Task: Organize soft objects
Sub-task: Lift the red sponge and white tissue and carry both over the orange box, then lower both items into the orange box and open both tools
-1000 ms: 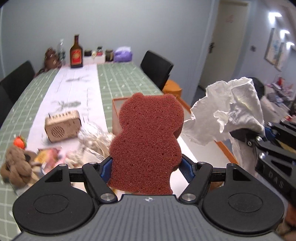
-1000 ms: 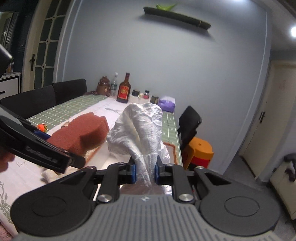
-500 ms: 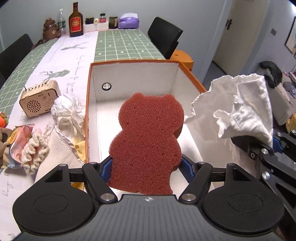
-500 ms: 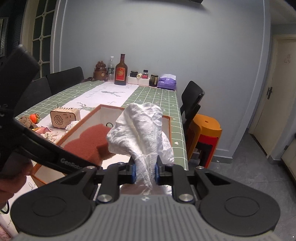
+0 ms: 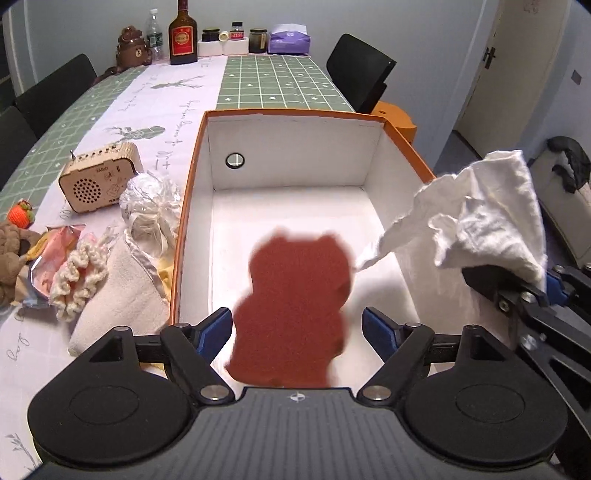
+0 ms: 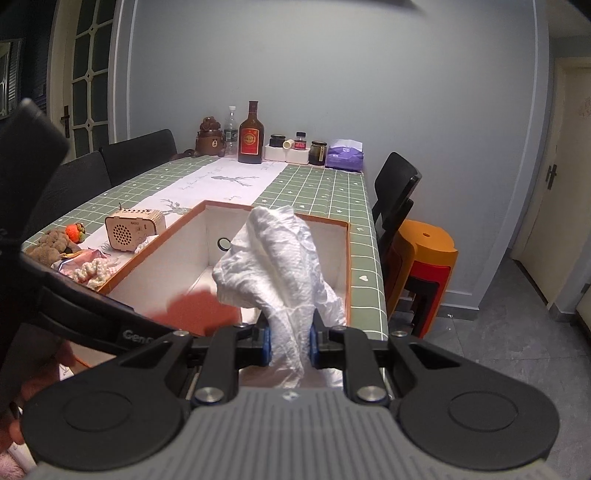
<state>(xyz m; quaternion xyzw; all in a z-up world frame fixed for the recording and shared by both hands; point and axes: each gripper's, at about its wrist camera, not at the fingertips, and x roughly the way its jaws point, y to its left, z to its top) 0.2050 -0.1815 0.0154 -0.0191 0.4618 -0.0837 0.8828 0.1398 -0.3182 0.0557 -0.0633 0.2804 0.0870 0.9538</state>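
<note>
A red-brown bear-shaped sponge (image 5: 291,314) hangs blurred between the blue pads of my left gripper (image 5: 297,328), whose jaws are opening; gaps show on both sides, so the pads no longer press on it. It is over the white inside of an orange-rimmed box (image 5: 295,115). In the right wrist view the sponge (image 6: 203,308) shows as a red blur above the box (image 6: 347,258). My right gripper (image 6: 290,347) is shut on a crumpled white cloth (image 6: 280,266), which stands up over the box's right side. The cloth (image 5: 480,214) also appears at the right of the left wrist view.
Left of the box lie a folded beige towel (image 5: 118,291), a cream scrunchie (image 5: 79,271), a white ribbon bundle (image 5: 151,206), a wooden radio (image 5: 99,177) and a brown knitted toy (image 5: 9,254). A bottle (image 5: 183,33) and jars stand at the far end. Black chairs ring the table.
Both grippers came forward and down over the box. The left jaws have spread apart and the sponge has slipped lower and blurred. The right gripper still clamps the cloth.
</note>
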